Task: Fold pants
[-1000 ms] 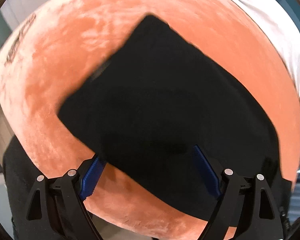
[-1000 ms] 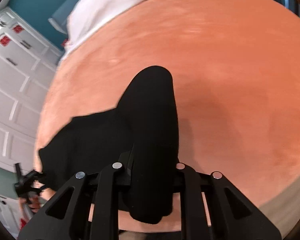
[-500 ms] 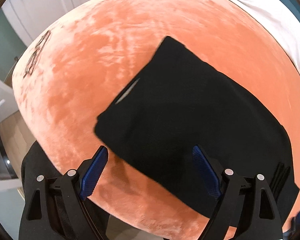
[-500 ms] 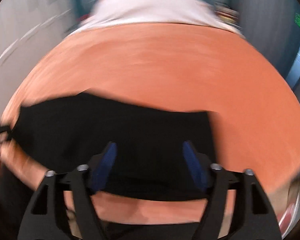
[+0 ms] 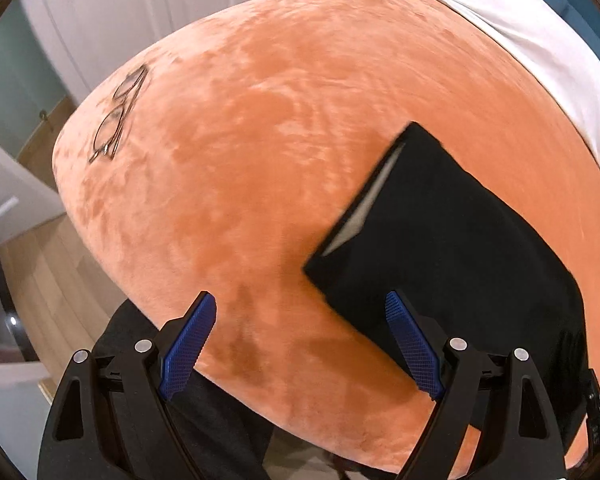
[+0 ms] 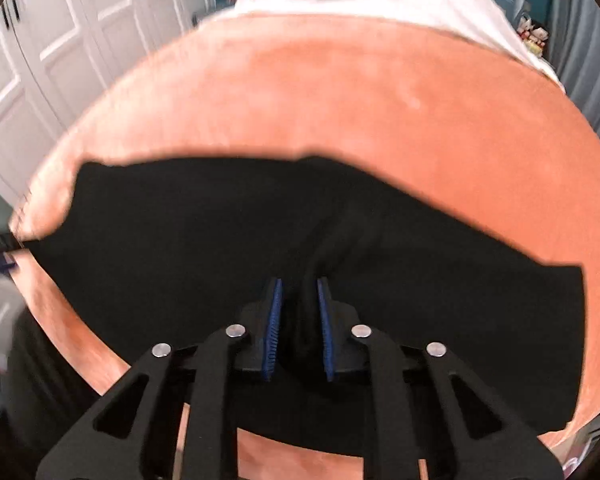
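The black pants [image 5: 452, 248] lie folded flat on the orange velvet bedspread [image 5: 260, 140], at the right of the left wrist view. My left gripper [image 5: 300, 316] is open and empty, to the left of the pants' near corner. In the right wrist view the pants [image 6: 220, 240] spread wide across the bedspread [image 6: 380, 100]. My right gripper [image 6: 300, 300] is shut on a bunched ridge of the pants' cloth near their front edge.
A pair of glasses [image 5: 118, 116] lies on the far left part of the bed. A white sheet [image 5: 540, 48] covers the head end. White panelled doors [image 6: 40, 60] stand to the left. Wooden floor [image 5: 32, 264] lies below the bed's edge.
My left gripper has drawn away to the left off the pants. My right gripper let go of the hanging cloth, opened over the pants, then shut on a ridge of them.
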The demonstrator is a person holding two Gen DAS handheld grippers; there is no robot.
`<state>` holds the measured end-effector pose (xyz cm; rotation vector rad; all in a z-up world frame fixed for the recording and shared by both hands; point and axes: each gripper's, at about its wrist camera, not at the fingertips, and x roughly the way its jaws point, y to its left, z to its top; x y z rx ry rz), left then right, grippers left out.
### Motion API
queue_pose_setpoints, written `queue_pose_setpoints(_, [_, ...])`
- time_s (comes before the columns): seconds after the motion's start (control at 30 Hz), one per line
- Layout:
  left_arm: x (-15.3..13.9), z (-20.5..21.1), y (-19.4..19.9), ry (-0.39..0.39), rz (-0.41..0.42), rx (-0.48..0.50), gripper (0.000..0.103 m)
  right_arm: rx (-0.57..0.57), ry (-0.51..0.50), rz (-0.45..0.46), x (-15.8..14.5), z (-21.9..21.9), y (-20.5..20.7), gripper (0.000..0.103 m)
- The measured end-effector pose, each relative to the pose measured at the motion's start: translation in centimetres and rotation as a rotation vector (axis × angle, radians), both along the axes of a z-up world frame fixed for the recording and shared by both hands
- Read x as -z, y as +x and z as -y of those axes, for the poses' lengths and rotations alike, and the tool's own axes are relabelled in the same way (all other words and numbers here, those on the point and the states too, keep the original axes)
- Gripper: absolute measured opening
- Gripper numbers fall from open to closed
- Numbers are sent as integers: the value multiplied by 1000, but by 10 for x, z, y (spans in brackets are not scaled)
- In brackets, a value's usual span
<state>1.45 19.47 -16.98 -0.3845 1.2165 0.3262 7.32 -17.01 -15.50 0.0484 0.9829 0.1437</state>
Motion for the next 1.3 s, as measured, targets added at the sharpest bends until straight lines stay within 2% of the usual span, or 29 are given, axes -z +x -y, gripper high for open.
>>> queue_pose_setpoints(0.07, [4,-3,-3,-25,-8,-10,84,-34,45,-22,2,-10,4,12])
queue_pose_setpoints(0.17, [3,-5,-3,-44,-11,6,84,-108,-77,-181,60,-34,11,14])
queue_pose_setpoints(0.2, [-1,-5,-4,-37,2,20,84,-93,-74,-156,57,-34,8,19])
queue_pose_setpoints(0.27, [-4,-9,-4,6,22,39,85,-83,56,-116,33,-30,-1,37])
queue_pose_setpoints(0.3, [-3,-10,-4,13,25,42,86,-74,106,-85,19,-29,-4,54])
queue_pose_setpoints(0.33, [-2,-13,-6,11,21,40,86,-77,125,-52,7,-30,-6,63])
queue_pose_setpoints(0.43, [3,-20,-6,-30,-3,34,86,-109,63,-6,-15,-41,-4,66])
queue_pose_setpoints(0.5, [0,-24,-10,-64,10,18,86,-56,19,13,-23,-30,1,68])
queue_pose_setpoints(0.57, [1,-24,-12,-86,23,20,86,48,51,-7,-18,-1,-7,73])
queue_pose_setpoints(0.67, [12,-13,-6,-152,4,54,86,121,49,-60,0,36,-31,73])
queue_pose_setpoints(0.77, [21,0,1,-218,-9,52,86,85,55,-105,15,41,-51,72])
queue_pose_setpoints(0.83, [26,10,7,-249,-15,49,86,59,40,-89,16,28,-60,72])
queue_pose_setpoints(0.93, [38,17,17,-283,-56,33,86,-27,-98,-79,28,-14,-42,72])
queue_pose_setpoints(0.97, [42,17,20,-287,-69,10,87,-41,-145,-90,37,-21,-35,69])
queue_pose_setpoints(1.0, [42,15,21,-295,-65,-3,91,-46,-188,-104,43,-26,-29,51])
queue_pose_setpoints(1.03, [42,14,22,-308,-58,-15,92,-35,-227,-116,53,-26,-25,46])
queue_pose_setpoints(1.07, [42,12,23,-318,-57,-31,92,-21,-223,-105,56,-24,-25,40])
queue_pose_setpoints(1.13, [44,9,27,-325,-53,-60,93,4,-212,-104,51,-24,-21,20])
queue_pose_setpoints(1.2, [46,8,31,-320,-56,-77,95,26,-170,-105,40,-26,-17,16])
queue_pose_setpoints(1.3, [46,13,41,-291,-52,-78,98,45,-50,-82,22,-26,-23,15])
